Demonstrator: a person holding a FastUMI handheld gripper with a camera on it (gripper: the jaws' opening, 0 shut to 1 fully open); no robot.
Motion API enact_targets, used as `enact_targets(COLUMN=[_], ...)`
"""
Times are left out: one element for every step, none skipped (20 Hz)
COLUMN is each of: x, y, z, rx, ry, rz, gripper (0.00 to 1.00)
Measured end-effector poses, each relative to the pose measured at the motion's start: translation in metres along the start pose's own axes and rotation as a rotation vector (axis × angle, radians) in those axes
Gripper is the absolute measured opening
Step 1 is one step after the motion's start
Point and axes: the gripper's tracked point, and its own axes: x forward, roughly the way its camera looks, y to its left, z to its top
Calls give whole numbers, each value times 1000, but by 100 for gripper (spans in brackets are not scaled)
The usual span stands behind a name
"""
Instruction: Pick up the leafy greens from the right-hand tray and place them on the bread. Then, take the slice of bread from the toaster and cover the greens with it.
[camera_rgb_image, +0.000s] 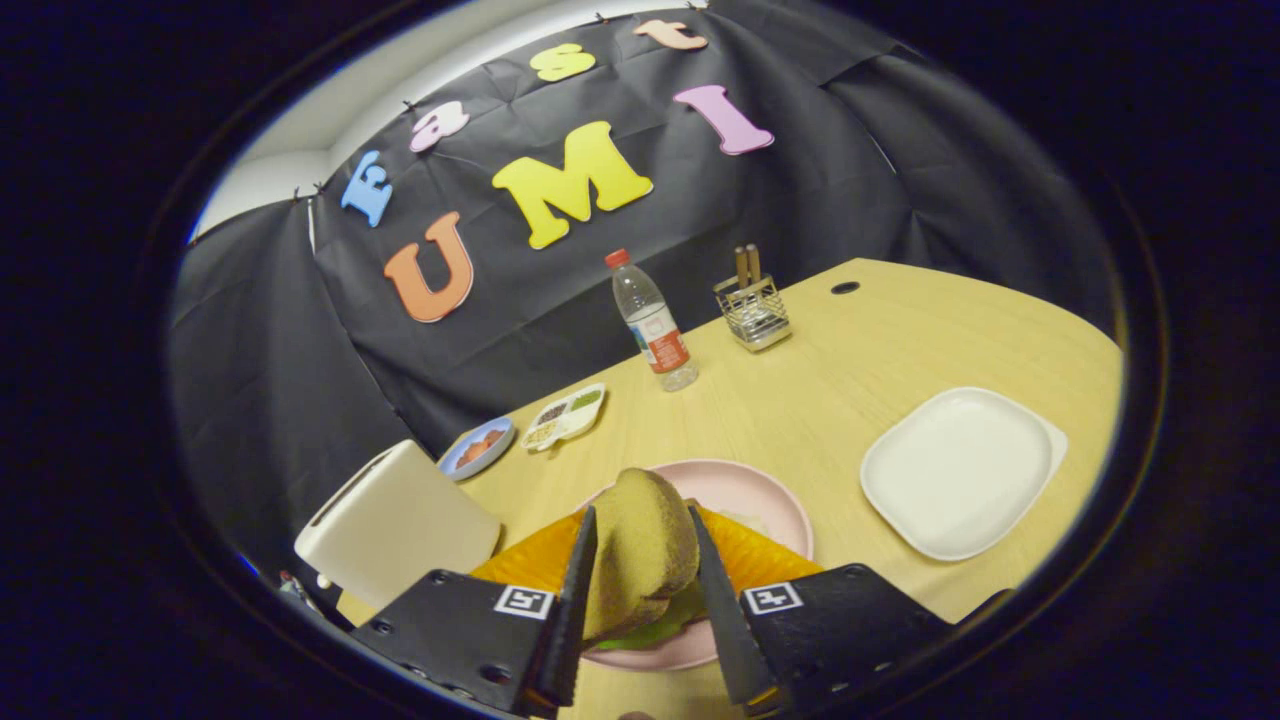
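A: The slice of bread (640, 545) sits upright between the two fingers of the gripper (640, 560), and both fingers press on its sides, so the claw is narrowed and holding it.

B: And under it?

A: A strip of leafy greens (655, 630) peeks out at the bread's lower edge, lying on the pink plate (770, 500). The bottom slice cannot be made out from here, so the greens look placed, as far as one can judge.

B: So it's the last step.

A: That's the reading: covering the greens. The slice hangs over the plate, tilted on its edge rather than flat.

B: What does the next move ask for?

A: Tipping the slice flat over the greens, lowering it squarely, then opening the fingers without dragging the bread sideways.

B: Anything close by?

A: The toaster (400, 525) stands just left of the plate, and the white tray (955, 470) lies to the right with no greens visible on it. Beyond are a small blue dish (478, 447), a divided dish (565, 415), a water bottle (652, 322) and a wire holder (755, 312), all well apart on the wooden table (850, 350).
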Motion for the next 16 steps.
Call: enact_targets(x=[0, -3, -5, -9, -13, -17, -23, -30, -37, -47, -58, -68, -79, -90, -102, -112], y=[-6, -11, -15, -19, -22, -24, -26, -28, -30, -32, -35, -38, -41, -42, -45, -47], z=[3, 7, 10, 15, 22, 29, 36, 44, 53, 61, 69, 76, 83, 91, 99, 108], rx=[-3, -9, -18, -28, -38, -53, -79, -112, -149, -184, -217, -248, -276, -300, -320, -333], ry=[-4, -12, -22, -40, -60, -84, -104, -130, -158, -187, -214, -236, -262, -290, -321, -349], rz=[-7, -12, -20, -28, -33, -36, -44, -54, -64, -72, -78, -86, -92, -96, -100, -103], gripper=[60, 69, 78, 83, 89, 91, 94, 96, 96, 96, 96, 96, 96, 96, 96, 96])
